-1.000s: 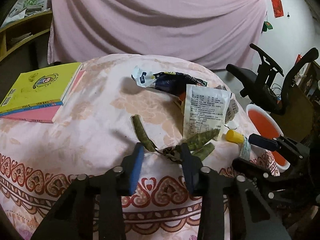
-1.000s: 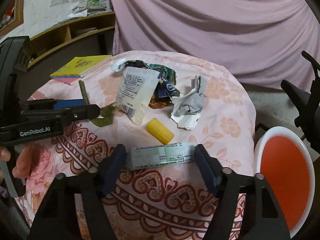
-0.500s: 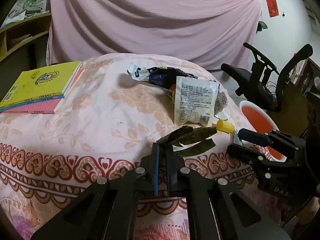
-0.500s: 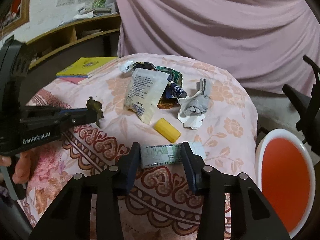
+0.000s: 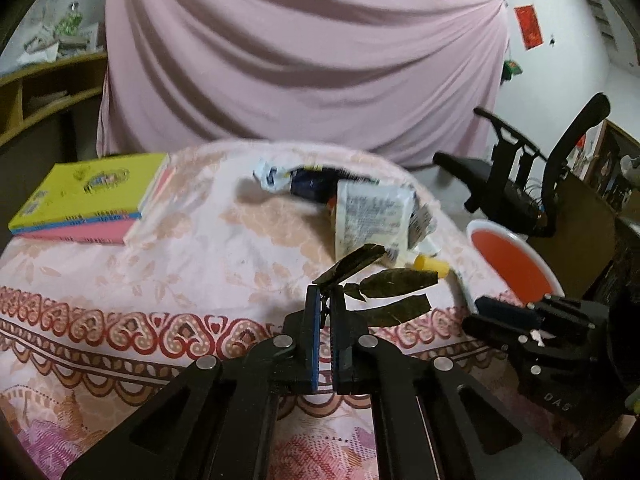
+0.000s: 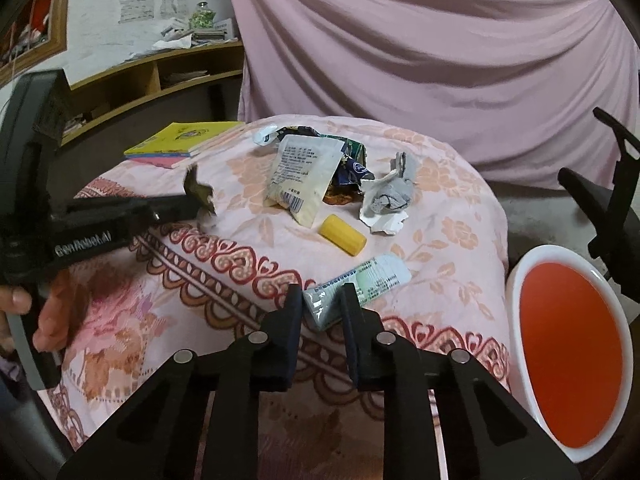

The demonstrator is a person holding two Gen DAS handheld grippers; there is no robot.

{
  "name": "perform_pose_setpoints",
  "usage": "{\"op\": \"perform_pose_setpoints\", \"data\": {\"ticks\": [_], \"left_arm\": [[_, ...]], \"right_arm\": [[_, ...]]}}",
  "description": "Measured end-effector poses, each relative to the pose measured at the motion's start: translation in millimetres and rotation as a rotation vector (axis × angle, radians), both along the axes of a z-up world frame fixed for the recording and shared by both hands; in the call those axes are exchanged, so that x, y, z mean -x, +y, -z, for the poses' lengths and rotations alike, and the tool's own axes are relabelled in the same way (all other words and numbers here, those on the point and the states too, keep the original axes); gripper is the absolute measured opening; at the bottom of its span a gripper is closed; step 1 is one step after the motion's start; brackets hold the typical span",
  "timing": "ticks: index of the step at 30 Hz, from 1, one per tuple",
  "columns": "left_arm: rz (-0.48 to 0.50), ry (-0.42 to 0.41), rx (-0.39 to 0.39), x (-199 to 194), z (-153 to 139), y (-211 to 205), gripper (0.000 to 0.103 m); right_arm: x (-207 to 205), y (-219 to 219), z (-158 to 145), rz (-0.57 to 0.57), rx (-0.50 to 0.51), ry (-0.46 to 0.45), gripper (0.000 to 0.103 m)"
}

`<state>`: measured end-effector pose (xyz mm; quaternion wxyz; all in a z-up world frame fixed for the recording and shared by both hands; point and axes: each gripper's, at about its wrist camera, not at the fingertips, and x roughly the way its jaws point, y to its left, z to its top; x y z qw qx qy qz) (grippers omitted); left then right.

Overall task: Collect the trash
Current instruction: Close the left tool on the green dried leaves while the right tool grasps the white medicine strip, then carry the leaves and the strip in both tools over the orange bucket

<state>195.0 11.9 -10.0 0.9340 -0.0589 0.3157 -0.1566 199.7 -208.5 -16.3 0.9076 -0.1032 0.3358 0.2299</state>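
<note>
The left gripper is pinched shut on dry leaves, now lifted clear of the table (a second ago its fingers straddled them, wide apart). The right gripper has narrowed onto the end of a flat tube at the table's near edge, gripping it. A yellow cap, wrappers and crumpled paper lie mid-table. A red-lined bin stands beside the right edge.

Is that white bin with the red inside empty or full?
Empty, as far as visible: the white bin shows only its bare red lining, with no trash seen inside.
</note>
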Motion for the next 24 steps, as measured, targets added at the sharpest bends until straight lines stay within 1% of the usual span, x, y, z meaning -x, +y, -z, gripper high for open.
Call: {"op": "perform_pose_setpoints", "data": {"ticks": [3,7,12,16,20,24], "left_arm": [[-0.01,-0.029,0.006,5,-2,0,0.002],[-0.025,-0.075,0.02,14,-6,1,0.002],[-0.039,-0.113,0.049,22,-9,1,0.002],[-0.052,-0.153,0.057,32,-14,-4,0.002],[-0.047,-0.211,0.065,44,-23,-16,0.002],[-0.02,-0.272,0.066,49,-41,-40,0.002]], "right_arm": [[8,-3,-3,0.009,-0.009,-0.04,0.014],[20,-4,-11,0.012,-0.013,-0.122,0.01],[32,-3,-19,0.015,-0.011,-0.21,0.01],[39,-8,-28,0.034,-0.027,-0.281,0.009],[52,-16,-40,0.066,-0.029,-0.399,0.009],[62,-34,-58,0.117,-0.084,-0.514,0.009]]}}
